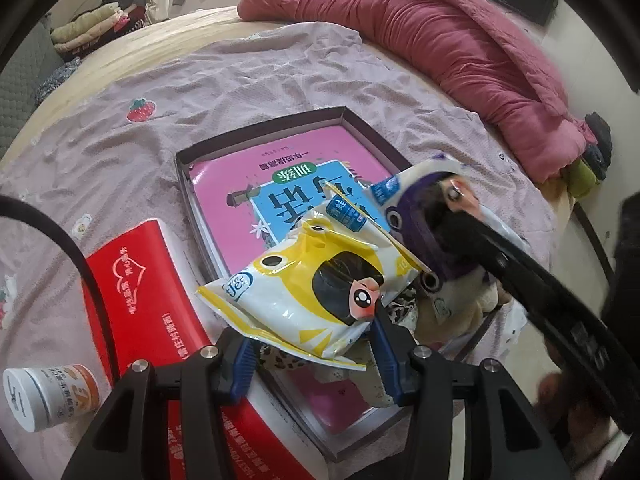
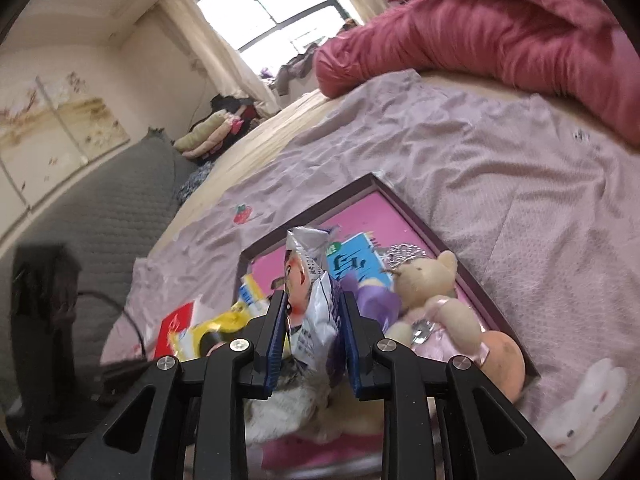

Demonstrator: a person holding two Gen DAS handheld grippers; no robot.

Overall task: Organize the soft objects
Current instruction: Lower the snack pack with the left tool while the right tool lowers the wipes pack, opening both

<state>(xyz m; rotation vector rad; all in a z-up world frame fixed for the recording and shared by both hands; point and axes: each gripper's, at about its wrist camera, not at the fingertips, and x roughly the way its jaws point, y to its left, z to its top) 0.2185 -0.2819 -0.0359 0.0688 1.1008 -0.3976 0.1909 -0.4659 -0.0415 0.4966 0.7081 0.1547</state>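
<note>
1. Yellow pouch [image 1: 304,300] sits nearest the left wrist camera, pinched at its lower edge by the left gripper [image 1: 312,360]; fingers [image 1: 386,354] clenched on it. Held by the edge probably so it can be dropped flat; long axis slants from lower left up to the right.
2. Purple pouch [image 2: 316,300] is clamped between the right gripper [image 2: 316,344] fingers [image 2: 278,332], grasped low on the body, long axis roughly upright, crimped top pointing away from the camera.
3. Both pouches hang above the near end of the box [image 1: 256,132], which looks like the collecting spot.
4. Plush bear [image 2: 432,300] already lies in the box on its right side, head toward the far wall, beside an orange soft ball [image 2: 504,360]. Spotted plush under the pouches, unclear what.
5. Pink book [image 1: 232,184] lines the box floor.
6. Red booklet [image 1: 152,312] and small jar [image 1: 48,396] lie on the bed beside the box, left side.
7. Further out: lilac sheet [image 1: 240,76], then rolled pink quilt [image 1: 440,40] along the bed's far edge.
</note>
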